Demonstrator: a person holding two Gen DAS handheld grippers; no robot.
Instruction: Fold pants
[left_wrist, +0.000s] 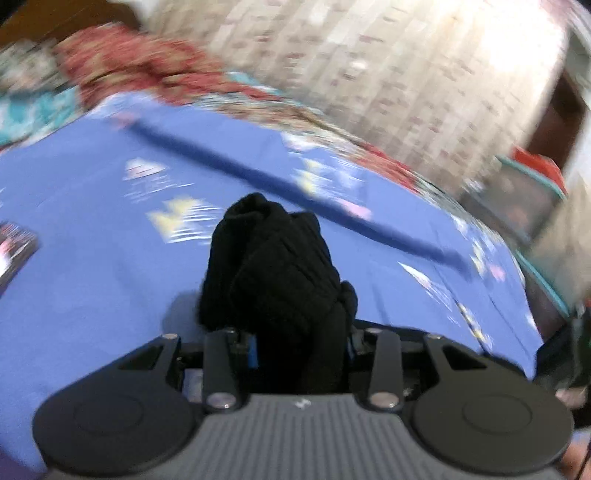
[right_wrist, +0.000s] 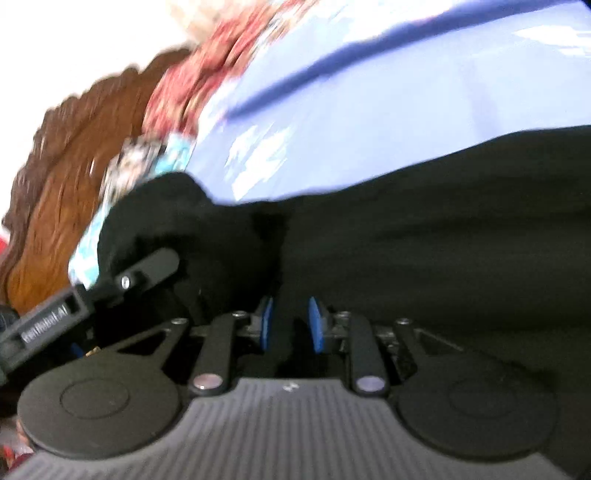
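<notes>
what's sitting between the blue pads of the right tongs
A fold of the black pants runs between the right tongs, seen in the right wrist view.

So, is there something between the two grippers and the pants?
No. Both grippers are already shut on the black pants: the left gripper on a bunched end, the right gripper on a fold.

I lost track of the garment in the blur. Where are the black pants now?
The black pants are bunched between both grippers above the blue sheet: the left gripper pinches one wad, the right gripper another.
</notes>
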